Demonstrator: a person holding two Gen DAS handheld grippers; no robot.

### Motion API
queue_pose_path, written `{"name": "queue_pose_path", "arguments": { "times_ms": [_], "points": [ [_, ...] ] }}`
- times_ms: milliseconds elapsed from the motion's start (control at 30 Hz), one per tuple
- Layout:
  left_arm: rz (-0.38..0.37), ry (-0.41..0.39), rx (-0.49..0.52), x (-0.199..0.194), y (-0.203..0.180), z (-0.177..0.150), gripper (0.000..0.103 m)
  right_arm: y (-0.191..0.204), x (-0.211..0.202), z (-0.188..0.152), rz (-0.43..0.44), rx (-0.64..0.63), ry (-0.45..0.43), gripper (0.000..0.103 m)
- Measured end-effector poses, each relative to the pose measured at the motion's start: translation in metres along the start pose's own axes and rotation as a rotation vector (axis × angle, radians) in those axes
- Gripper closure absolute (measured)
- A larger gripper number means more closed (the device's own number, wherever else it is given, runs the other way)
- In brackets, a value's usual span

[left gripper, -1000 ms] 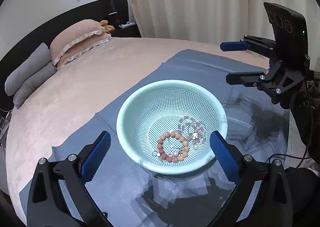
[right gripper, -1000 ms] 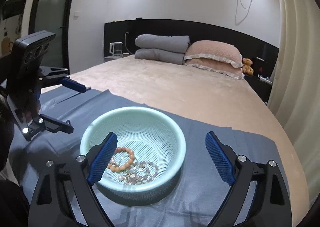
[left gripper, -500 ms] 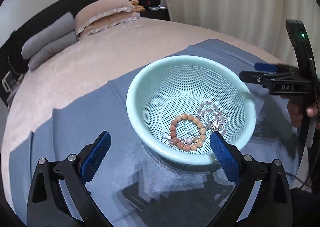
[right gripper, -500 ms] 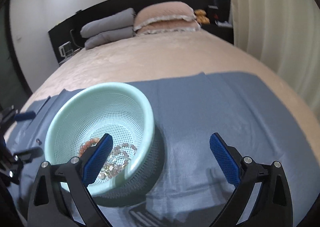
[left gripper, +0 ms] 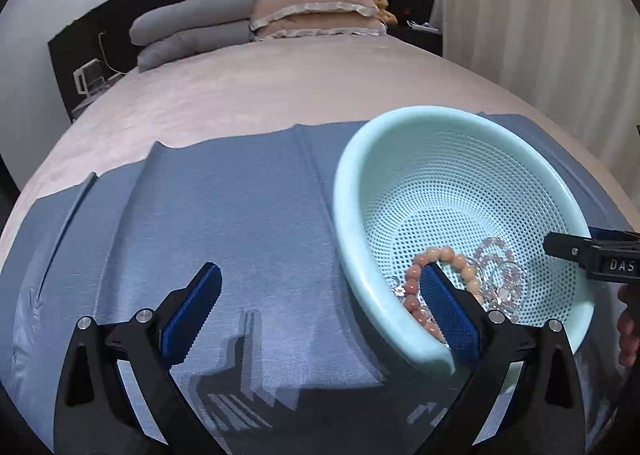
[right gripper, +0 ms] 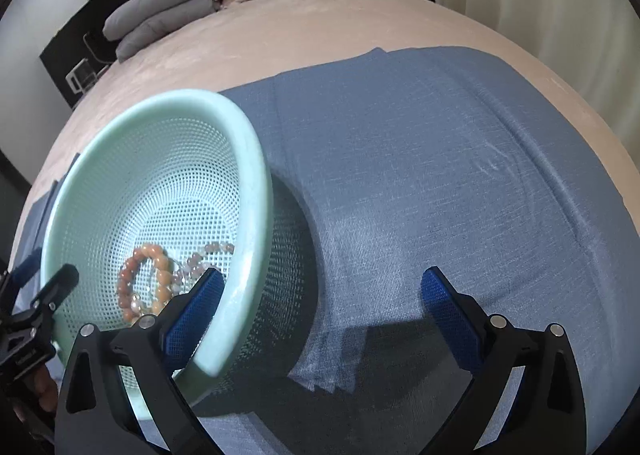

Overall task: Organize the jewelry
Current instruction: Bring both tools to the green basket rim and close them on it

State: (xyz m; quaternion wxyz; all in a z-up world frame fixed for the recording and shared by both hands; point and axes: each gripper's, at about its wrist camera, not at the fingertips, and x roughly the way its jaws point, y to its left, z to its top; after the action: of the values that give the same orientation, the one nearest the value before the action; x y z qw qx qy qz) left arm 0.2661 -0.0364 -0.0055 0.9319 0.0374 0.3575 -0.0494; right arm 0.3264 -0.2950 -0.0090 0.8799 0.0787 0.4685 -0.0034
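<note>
A mint-green perforated basket [left gripper: 404, 123] stands on a blue cloth [left gripper: 240, 223] on the bed; it also shows in the right wrist view [right gripper: 160, 111]. Inside lie an orange bead bracelet [left gripper: 444, 255], [right gripper: 158, 261] and a pale pink bead bracelet [left gripper: 500, 251], [right gripper: 208, 251], with small silvery pieces. My left gripper [left gripper: 320, 305] is open, its jaws astride the basket's left rim, one inside above the beads. My right gripper [right gripper: 322, 307] is open, its jaws astride the right rim. Each gripper's tips show at the edge of the other view.
The blue cloth [right gripper: 440, 159] spreads over a beige bedspread [left gripper: 280, 87]. Grey and pink pillows [left gripper: 312, 11] lie at the headboard. A curtain [left gripper: 540, 15] hangs to the right. A hand [left gripper: 628, 331] shows at the right edge.
Both grippers have come down and closer to the basket from opposite sides. The left view has swung left, the right view right, so each now has one jaw inside the rim.
</note>
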Motion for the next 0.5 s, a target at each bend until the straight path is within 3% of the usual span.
{"name": "queue_pose_path", "arguments": {
  "times_ms": [133, 233, 333, 433, 500],
  "points": [
    [0.066, -0.037, -0.008, -0.005, 0.001, -0.003, 0.006, 0.005, -0.016, -0.008, -0.056, -0.030, -0.132, 0.009],
    [0.101, -0.060, -0.010, -0.008, 0.000, -0.006, 0.006, 0.004, -0.017, -0.013, 0.024, -0.037, -0.095, 0.010],
    [0.091, -0.048, -0.009, -0.010, -0.004, -0.009, 0.006, -0.004, -0.011, -0.013, 0.048, 0.015, -0.032, 0.010],
    [0.140, -0.060, 0.020, -0.012, -0.011, -0.012, 0.006, -0.012, -0.009, -0.018, 0.119, 0.087, -0.014, 0.010],
    [0.097, -0.046, 0.022, -0.011, -0.012, -0.014, 0.008, -0.013, -0.010, -0.022, 0.133, 0.099, -0.017, 0.010]
  ]
}}
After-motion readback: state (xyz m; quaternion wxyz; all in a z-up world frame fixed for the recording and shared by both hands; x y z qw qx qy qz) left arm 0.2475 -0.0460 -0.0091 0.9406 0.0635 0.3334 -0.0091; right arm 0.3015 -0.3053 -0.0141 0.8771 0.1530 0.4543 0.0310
